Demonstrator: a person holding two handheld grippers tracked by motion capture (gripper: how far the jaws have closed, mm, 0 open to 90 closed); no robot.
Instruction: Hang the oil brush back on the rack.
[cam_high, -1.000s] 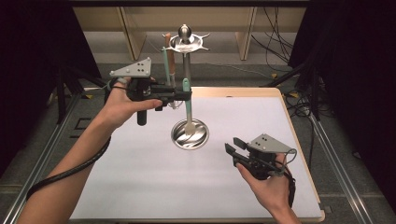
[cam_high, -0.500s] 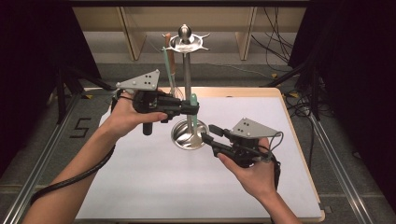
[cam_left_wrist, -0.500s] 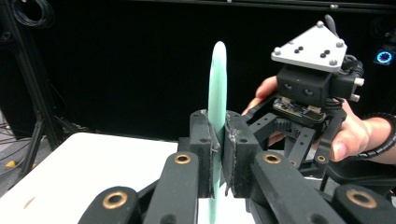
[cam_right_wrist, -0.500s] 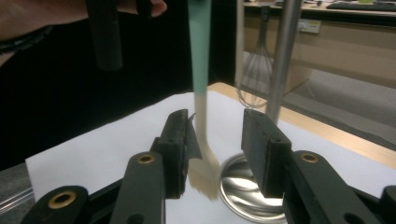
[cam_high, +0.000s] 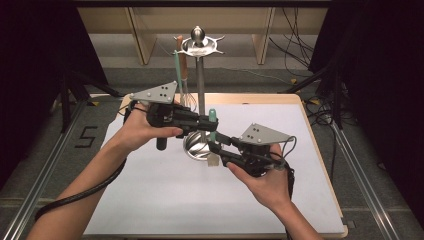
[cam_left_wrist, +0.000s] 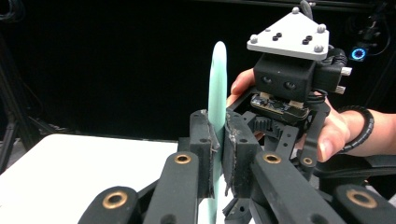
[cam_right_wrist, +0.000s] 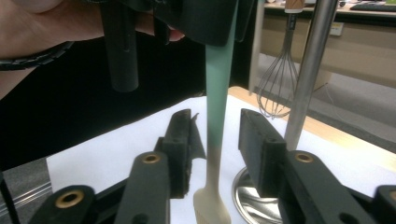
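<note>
A utensil with a mint-green handle (cam_high: 212, 135) and a cream head (cam_high: 213, 160) hangs upright over the white mat, just in front of the steel stand's base (cam_high: 195, 150). My left gripper (cam_high: 212, 122) is shut on the upper handle (cam_left_wrist: 217, 88). My right gripper (cam_high: 215, 148) comes in from the right, lower down. Its jaws stand open on either side of the handle (cam_right_wrist: 218, 93), a gap showing on both sides, with the cream head (cam_right_wrist: 210, 205) below them. The left gripper view shows the right gripper (cam_left_wrist: 285, 93) close behind the handle.
The stand's pole (cam_high: 200, 85) rises to a hook ring (cam_high: 200, 46). A whisk (cam_high: 186, 95) with a wooden handle and a second green-handled tool (cam_high: 176, 65) hang from it at the left. The pole (cam_right_wrist: 308, 70) and whisk (cam_right_wrist: 275, 88) stand right of my right gripper (cam_right_wrist: 217, 126).
My left gripper brought the green utensil right and down, in front of the stand. My right gripper travelled left and up from the mat's right side until its open jaws flank the handle.
</note>
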